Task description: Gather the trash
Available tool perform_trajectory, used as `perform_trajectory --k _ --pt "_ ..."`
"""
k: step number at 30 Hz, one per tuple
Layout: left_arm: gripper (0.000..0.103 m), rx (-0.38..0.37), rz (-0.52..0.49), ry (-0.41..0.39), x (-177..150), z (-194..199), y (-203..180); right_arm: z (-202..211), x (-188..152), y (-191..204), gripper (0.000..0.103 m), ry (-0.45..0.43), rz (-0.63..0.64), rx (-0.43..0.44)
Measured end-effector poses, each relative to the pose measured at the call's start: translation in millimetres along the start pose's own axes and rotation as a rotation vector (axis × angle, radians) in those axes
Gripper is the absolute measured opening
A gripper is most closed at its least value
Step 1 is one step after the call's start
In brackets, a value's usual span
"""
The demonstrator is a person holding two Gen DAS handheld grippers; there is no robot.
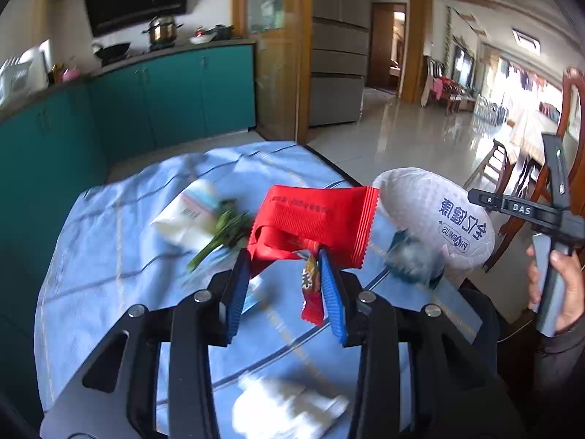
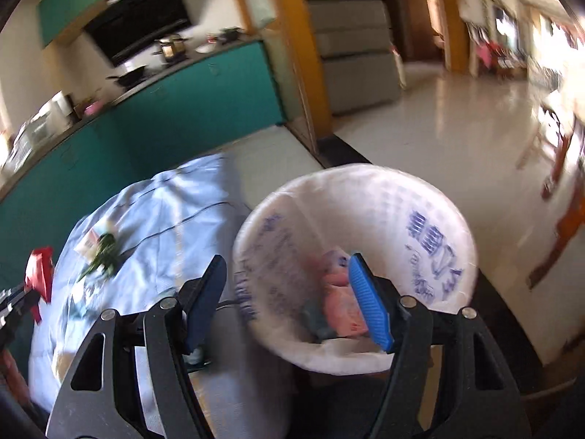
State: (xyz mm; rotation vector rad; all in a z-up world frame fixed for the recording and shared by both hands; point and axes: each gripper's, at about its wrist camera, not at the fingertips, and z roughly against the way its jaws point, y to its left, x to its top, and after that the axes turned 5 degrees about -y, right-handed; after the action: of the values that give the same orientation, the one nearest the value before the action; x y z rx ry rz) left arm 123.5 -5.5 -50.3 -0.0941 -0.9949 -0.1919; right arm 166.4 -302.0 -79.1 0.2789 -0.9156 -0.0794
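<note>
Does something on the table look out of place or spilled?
Yes. Green vegetable scraps lie loose on the blue tablecloth, beside a white packet. A crumpled white tissue lies near the front edge. Nothing looks damaged.

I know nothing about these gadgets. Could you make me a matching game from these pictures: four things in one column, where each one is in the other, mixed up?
Things:
1. red wrapper
2. greens
3. pink packet
4. pot

Places:
A. inside the bin
B. on the stove
C. between the left gripper's fingers
D. lying on the cloth

Pairs: 1-C, 2-D, 3-A, 4-B
</note>
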Motion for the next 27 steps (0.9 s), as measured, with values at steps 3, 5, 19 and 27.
perform_trajectory --k 3,5,19,27 --pt "0.04 -0.045 -0.014 -0.012 4.0 -5.4 -16.4 -3.1 -14.0 29.5 0.084 0.05 0.122 0.093" --pt "0.04 -0.028 -0.026 0.004 0.7 -9.9 -22.0 -12.3 -30.0 54.2 0.09 0.099 0.192 0.169" --pt "0.089 0.017 -0.049 0.127 -25.3 -29.4 -14.3 -40.9 -60.0 98.1 0.05 0.19 0.304 0.244" --pt "0.093 -0.009 -0.011 0.266 -36.1 -89.1 -28.7 -20.5 -48.5 58.6 0.051 0.15 0.198 0.16"
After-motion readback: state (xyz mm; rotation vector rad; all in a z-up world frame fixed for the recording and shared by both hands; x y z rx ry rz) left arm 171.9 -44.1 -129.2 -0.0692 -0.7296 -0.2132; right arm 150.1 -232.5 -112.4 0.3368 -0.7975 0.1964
